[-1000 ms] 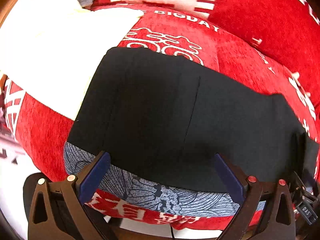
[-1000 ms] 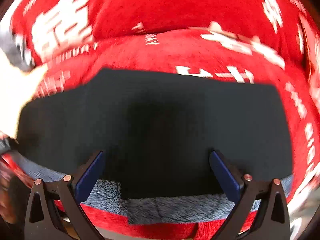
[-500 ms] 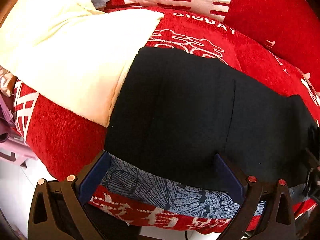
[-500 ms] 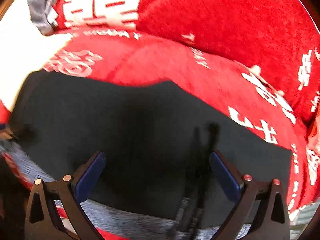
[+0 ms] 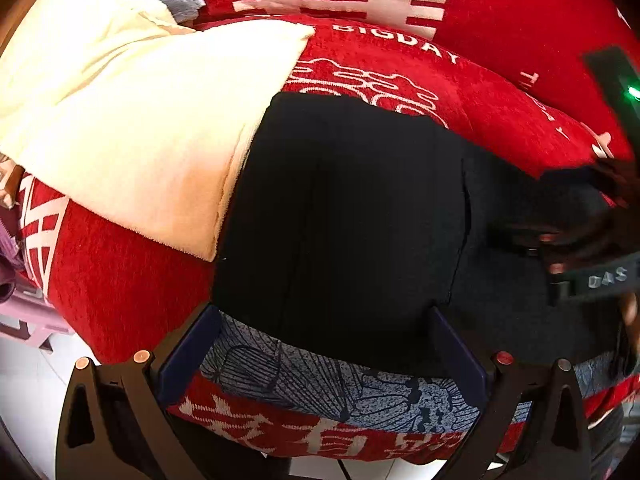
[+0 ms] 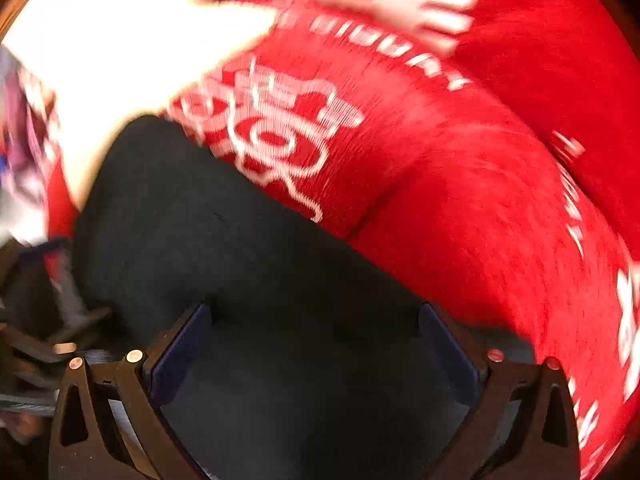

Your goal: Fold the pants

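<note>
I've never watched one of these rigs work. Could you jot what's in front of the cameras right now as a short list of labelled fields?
garment: black pants, folded flat
surface: red cushion with white lettering
beside pants: cream blanket, touching their left edge
under near edge: blue-grey floral cloth
left gripper: open, holding nothing
right gripper: open over the pants, view blurred
</note>
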`<state>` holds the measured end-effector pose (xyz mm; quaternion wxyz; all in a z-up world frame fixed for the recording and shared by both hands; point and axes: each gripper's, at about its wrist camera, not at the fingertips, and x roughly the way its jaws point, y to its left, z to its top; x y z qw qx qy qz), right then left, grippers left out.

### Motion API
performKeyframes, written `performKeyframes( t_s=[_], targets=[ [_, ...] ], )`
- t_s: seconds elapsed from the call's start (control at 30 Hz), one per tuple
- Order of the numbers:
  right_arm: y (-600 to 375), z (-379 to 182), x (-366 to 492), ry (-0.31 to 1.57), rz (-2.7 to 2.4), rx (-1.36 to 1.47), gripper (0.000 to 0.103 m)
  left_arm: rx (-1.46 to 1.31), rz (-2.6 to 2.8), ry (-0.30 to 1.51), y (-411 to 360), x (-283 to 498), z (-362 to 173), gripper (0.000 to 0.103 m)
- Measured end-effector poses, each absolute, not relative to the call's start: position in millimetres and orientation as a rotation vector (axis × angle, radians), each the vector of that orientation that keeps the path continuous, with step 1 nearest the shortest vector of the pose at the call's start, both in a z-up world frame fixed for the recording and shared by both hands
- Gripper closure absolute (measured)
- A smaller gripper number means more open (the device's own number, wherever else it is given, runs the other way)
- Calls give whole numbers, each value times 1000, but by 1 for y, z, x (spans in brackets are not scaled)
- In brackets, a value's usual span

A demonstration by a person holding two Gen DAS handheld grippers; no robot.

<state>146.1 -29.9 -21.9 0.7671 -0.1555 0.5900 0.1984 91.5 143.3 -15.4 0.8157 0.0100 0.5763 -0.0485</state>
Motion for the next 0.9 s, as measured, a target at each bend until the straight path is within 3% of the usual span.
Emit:
performKeyframes(
  t_s=[0.4,0.5,0.63,0.9],
  targets=[
    [-14,-40,176,1430,789,-229,3,-85,-254,1277,173,93,-22,0],
    [-5,-26,166,1380,824,-281,25,-61,-245,1279,169,92,-22,0],
    [-7,-5,152,1296,777,-389,81,-105,-269,1290,176,98,-21,0],
    [-14,53,93,1073,789,-418,87,-223,-546,1216,201,113,-9,0]
  ],
)
